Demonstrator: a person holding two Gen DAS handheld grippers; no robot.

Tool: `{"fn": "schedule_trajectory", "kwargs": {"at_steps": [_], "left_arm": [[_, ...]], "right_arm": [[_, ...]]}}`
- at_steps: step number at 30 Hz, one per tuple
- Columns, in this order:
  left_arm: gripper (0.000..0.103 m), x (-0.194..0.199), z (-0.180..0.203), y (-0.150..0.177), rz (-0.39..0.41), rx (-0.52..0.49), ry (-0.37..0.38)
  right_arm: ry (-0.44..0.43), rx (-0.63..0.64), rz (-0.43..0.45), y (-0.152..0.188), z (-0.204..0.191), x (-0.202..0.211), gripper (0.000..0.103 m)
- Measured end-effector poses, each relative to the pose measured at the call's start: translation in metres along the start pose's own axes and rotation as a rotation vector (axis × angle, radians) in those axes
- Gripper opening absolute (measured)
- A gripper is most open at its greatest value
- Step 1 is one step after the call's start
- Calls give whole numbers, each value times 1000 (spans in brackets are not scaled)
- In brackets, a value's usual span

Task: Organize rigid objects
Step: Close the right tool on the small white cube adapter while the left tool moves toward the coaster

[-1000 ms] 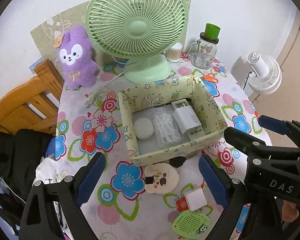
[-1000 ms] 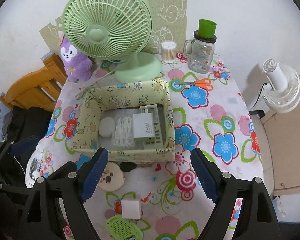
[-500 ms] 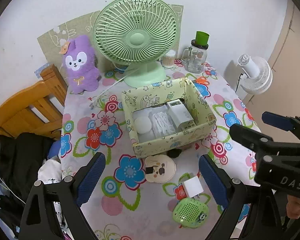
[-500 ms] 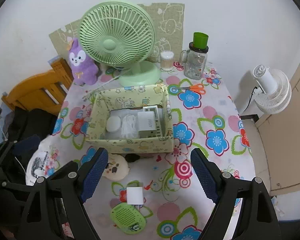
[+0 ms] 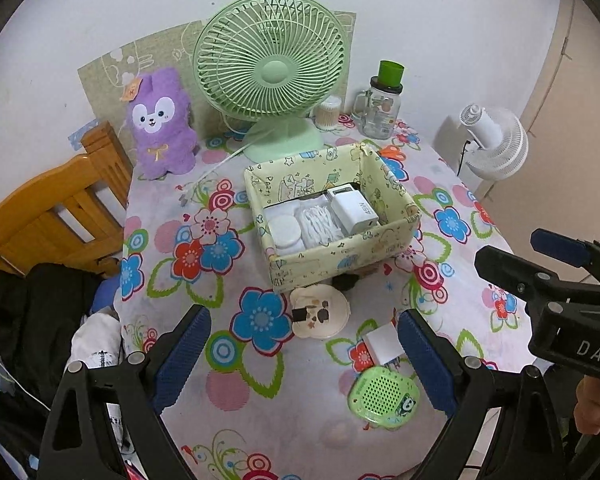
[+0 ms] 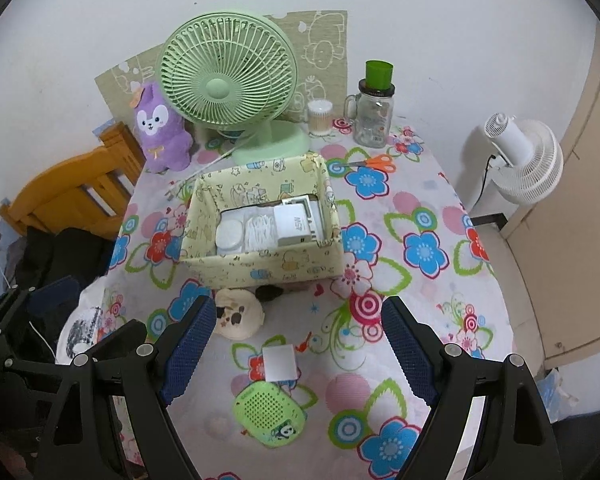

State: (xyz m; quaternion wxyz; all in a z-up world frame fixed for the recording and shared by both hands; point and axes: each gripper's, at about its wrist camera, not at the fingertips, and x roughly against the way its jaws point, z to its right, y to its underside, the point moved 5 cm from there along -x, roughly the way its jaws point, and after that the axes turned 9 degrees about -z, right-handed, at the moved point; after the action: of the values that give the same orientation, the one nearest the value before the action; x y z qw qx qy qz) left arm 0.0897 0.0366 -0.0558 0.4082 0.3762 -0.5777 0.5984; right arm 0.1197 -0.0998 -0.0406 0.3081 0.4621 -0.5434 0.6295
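A pale yellow cartoon-printed box (image 6: 260,258), holding white items, is seen mid-table; both hand-held grippers (image 5: 304,356) (image 6: 296,344) are spread, empty.

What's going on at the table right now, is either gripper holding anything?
Neither. The left gripper and right gripper both hang open and empty above the flowered table. The patterned storage box already holds a white charger, a coiled white cable and a round white case. A round cream item, a small white cube and a green speaker-like gadget lie loose in front of the box.
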Motion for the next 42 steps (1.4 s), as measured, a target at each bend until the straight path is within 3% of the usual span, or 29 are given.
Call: {"fn": "schedule_trajectory", "kwargs": {"at_steps": [20,29,33,37,42], "left_arm": [[96,-16,0,39,32,13,-8],[96,-39,4,54,23,27,-26],[96,-57,12,64,-9,19,-67],[96,-72,22,73,-34,55,-16],[96,-88,31,82,-80,99,-30]], "right_arm": [[34,26,15,45,-1,-10,87],[-11,28,-15,57,3,-35,87],[-17,66,-35,58,7,-50,87],[-28,123,-58,59,10,-65,87],[-53,170,-106,62,13,-86,87]]}}
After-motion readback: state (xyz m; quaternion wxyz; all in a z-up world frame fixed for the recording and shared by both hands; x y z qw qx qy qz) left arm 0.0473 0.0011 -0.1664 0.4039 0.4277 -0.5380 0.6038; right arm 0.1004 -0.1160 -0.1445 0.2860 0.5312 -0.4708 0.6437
